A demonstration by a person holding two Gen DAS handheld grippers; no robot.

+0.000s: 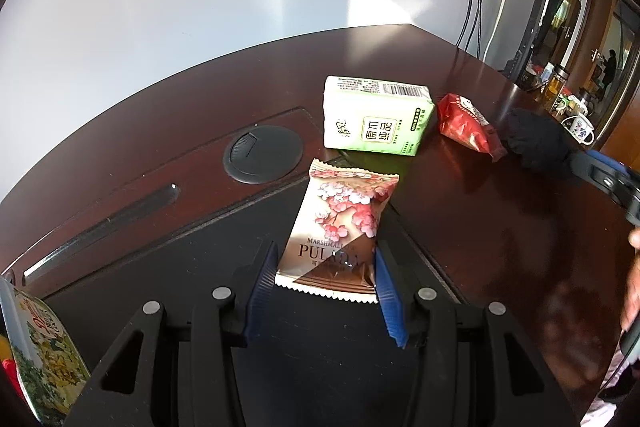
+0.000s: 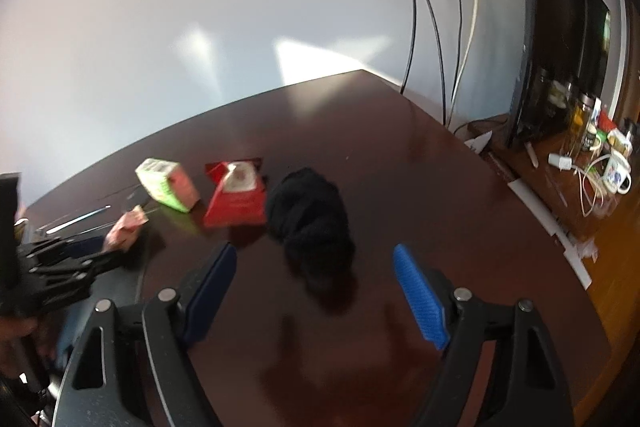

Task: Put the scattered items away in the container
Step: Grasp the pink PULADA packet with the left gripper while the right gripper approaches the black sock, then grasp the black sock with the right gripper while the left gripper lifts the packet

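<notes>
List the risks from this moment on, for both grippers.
1. The left gripper pinches the marshmallow packet only by its lower edges; the slick wrapper may slip or twist on the way to the container.
2. The right gripper stands open before the black cloth; soft fabric may bunch, so the fingers may catch only a fold.
3. The red packet lies right beside the cloth and could get knocked or dragged along.

left gripper (image 1: pixel 326 281): black linkage frame; silver rivets; ribbed blue jaws | right gripper (image 2: pixel 316 291): same build
</notes>
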